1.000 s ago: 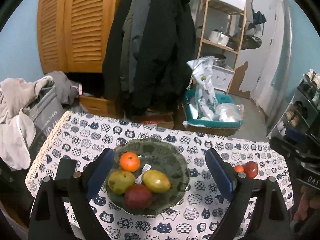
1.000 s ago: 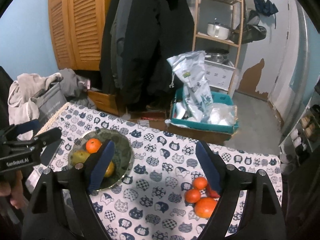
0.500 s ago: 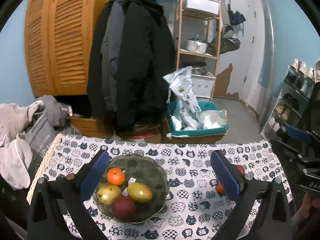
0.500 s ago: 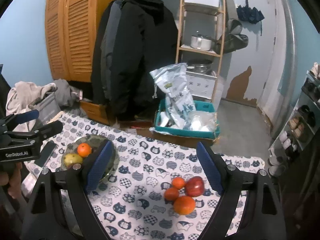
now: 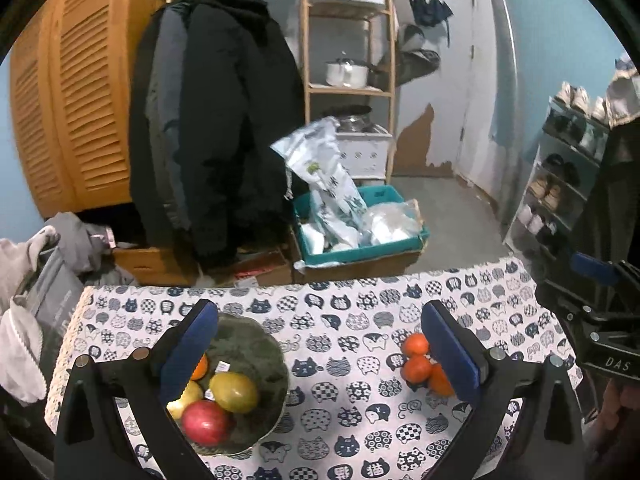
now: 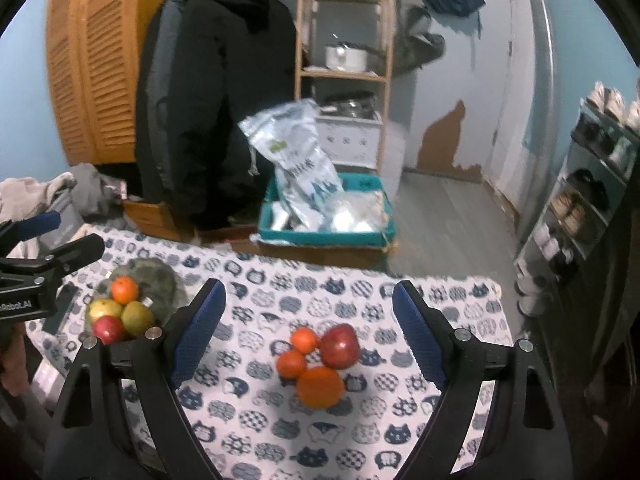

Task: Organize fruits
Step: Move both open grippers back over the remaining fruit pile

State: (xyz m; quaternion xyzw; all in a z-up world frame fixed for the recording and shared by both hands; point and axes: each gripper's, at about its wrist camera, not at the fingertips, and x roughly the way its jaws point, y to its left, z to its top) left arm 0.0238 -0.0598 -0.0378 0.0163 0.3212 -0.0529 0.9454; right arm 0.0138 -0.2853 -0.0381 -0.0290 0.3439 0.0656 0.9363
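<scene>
Between the fingers of the right gripper (image 6: 306, 324), which stand wide apart and hold nothing, lies a loose cluster of fruit on the cat-print cloth (image 6: 256, 412): a red apple (image 6: 339, 345), two small oranges (image 6: 305, 338) (image 6: 291, 363) touching it on its left, and a big orange (image 6: 320, 386) nearest the camera, touching the others. That gripper hangs above the cloth, apart from the fruit. Left of it sits the dark bowl (image 6: 154, 278), with an orange (image 6: 124, 289), a yellow pear (image 6: 105, 309), a green mango (image 6: 137, 317) and a red fruit (image 6: 108, 329) packed together inside. Over the bowl's side of the table the left gripper (image 5: 318, 346) is also spread wide and empty; its left finger (image 5: 188, 352) hides part of the bowl (image 5: 256, 338), where the mango (image 5: 233, 392) and red fruit (image 5: 205, 422) show beside a scrap of sticker, and its right finger (image 5: 450, 350) covers part of the orange cluster (image 5: 416, 367). Beyond the table hang dark coats (image 6: 216, 100), with a teal crate (image 6: 326, 236) of bags on the floor and a wooden shelf (image 6: 344, 74) bearing a pot behind it.
</scene>
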